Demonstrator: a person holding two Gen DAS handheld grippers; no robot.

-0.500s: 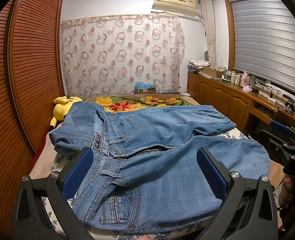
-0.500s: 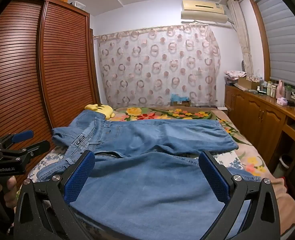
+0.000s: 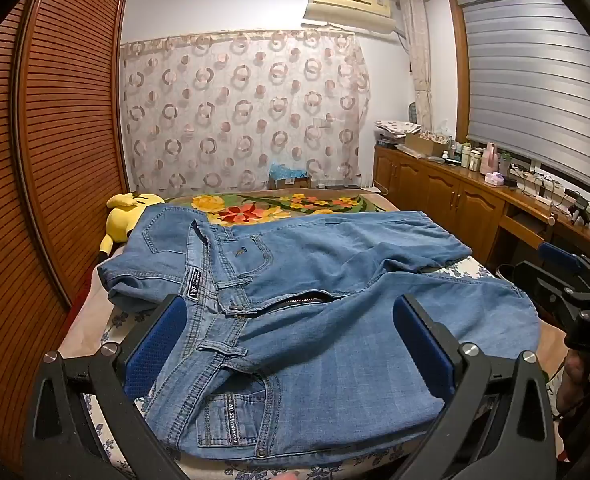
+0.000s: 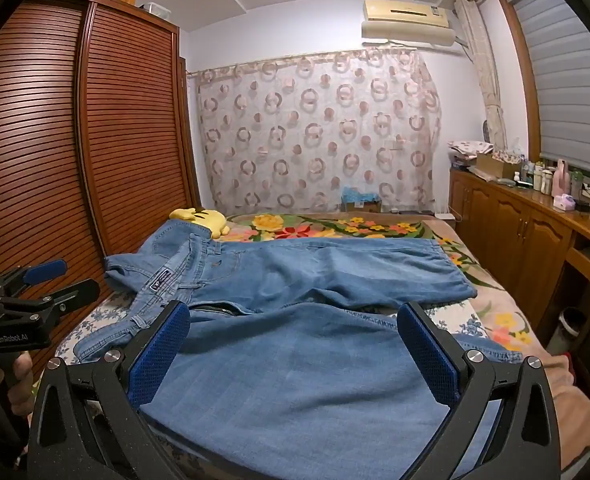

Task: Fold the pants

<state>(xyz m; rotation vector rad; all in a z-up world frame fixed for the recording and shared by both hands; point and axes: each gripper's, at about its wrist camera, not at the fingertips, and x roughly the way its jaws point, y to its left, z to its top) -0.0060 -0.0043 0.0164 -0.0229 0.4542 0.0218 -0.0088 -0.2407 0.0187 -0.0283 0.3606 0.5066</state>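
Light blue jeans (image 3: 315, 304) lie spread on the bed, waistband to the left, both legs running right, fly unzipped. My left gripper (image 3: 289, 344) hovers open over the near hip and pocket, nothing between its blue pads. In the right wrist view the jeans (image 4: 315, 360) fill the foreground, and my right gripper (image 4: 295, 354) stands open above the near leg. Each gripper shows at the edge of the other's view: the right gripper (image 3: 563, 276) at the right, the left gripper (image 4: 51, 284) at the left, hand-held.
A yellow plush toy (image 3: 129, 212) lies by the far waistband beside the slatted wooden wardrobe (image 3: 55, 140). A floral blanket (image 3: 275, 208) covers the bed's far end. A wooden cabinet (image 3: 455, 200) with bottles runs along the right wall.
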